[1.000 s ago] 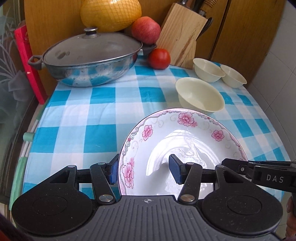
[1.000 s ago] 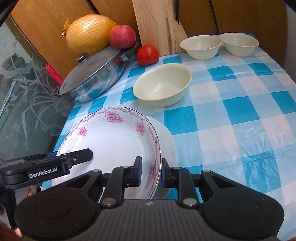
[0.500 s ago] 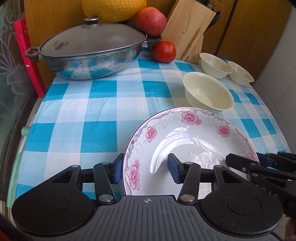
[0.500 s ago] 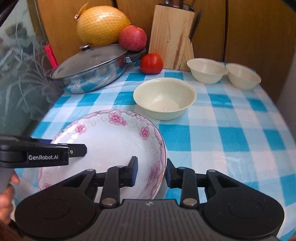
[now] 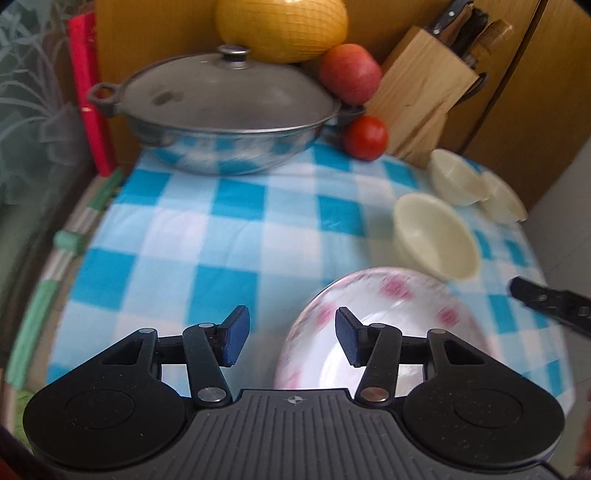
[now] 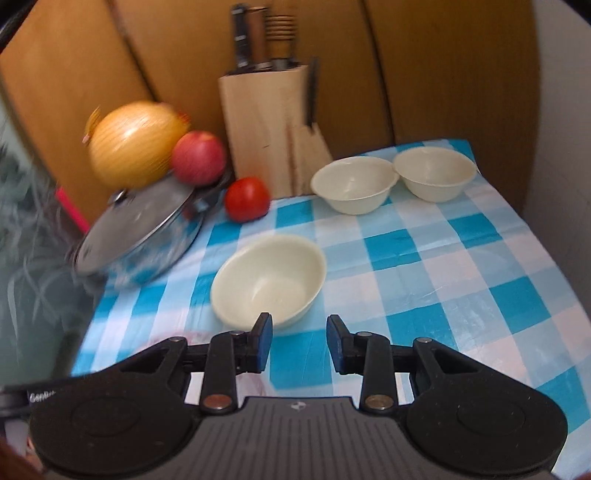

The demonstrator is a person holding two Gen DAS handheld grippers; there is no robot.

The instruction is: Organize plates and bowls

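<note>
The floral plate (image 5: 388, 332) lies on the checked cloth at the near right in the left wrist view, blurred. My left gripper (image 5: 291, 339) is open and empty, its right finger over the plate's left rim. My right gripper (image 6: 300, 343) is open and empty above the cloth, just in front of a large cream bowl (image 6: 269, 280), which also shows in the left wrist view (image 5: 436, 236). Two smaller cream bowls (image 6: 352, 188) (image 6: 434, 177) stand side by side at the back right. A pink sliver of the plate (image 6: 192, 338) shows under my right gripper's left finger.
A lidded steel pan (image 5: 221, 118) stands at the back left with a netted pomelo (image 5: 282, 27) and an apple (image 5: 351, 72) behind it. A tomato (image 5: 365, 138) and a wooden knife block (image 5: 421, 99) stand at the back. The right gripper's finger (image 5: 550, 301) reaches in from the right.
Both grippers have opened and let go of the floral plate. The left gripper has shifted left of the plate; the right gripper has lifted and turned toward the bowls.
</note>
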